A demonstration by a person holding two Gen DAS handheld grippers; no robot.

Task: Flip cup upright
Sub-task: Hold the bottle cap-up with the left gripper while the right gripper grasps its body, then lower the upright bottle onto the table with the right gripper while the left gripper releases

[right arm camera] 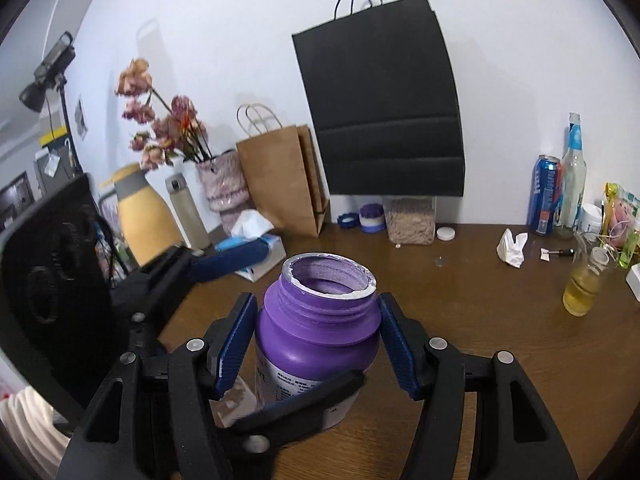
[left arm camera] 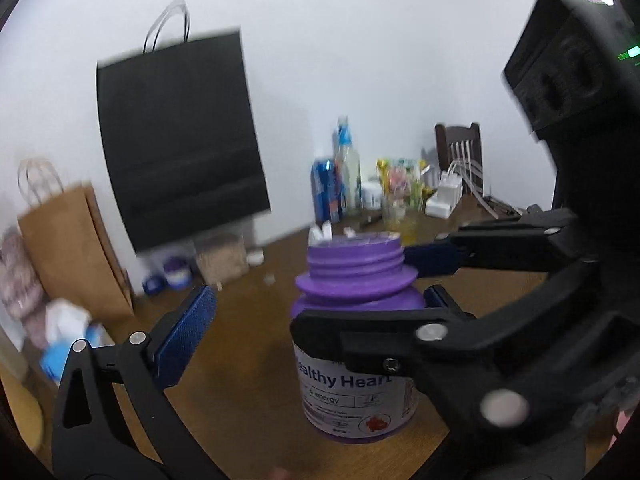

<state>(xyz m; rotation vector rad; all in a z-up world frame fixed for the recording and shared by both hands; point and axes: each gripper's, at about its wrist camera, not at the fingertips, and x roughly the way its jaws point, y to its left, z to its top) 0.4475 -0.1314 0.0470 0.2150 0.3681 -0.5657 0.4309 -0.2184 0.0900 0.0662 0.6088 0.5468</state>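
Note:
A purple jar (right arm camera: 316, 340) with no lid stands upright on the brown table (right arm camera: 480, 340), its open mouth facing up. In the left wrist view the jar (left arm camera: 356, 392) shows a white "Healthy Heart" label. My right gripper (right arm camera: 318, 300) is shut on the jar, one blue pad on each side of its shoulder. My left gripper (left arm camera: 276, 332) is open wide around the jar from the side. Its left pad (left arm camera: 184, 336) stands well clear of the jar. Its other finger crosses low in front of the label. That view is motion-blurred.
A black paper bag (right arm camera: 384, 112) and a brown bag (right arm camera: 280, 176) stand along the back wall. A tissue box (right arm camera: 260, 248) lies behind the jar to the left. On the right are a crumpled tissue (right arm camera: 512, 248), a blue can (right arm camera: 544, 196) and a small bottle of yellow liquid (right arm camera: 584, 284).

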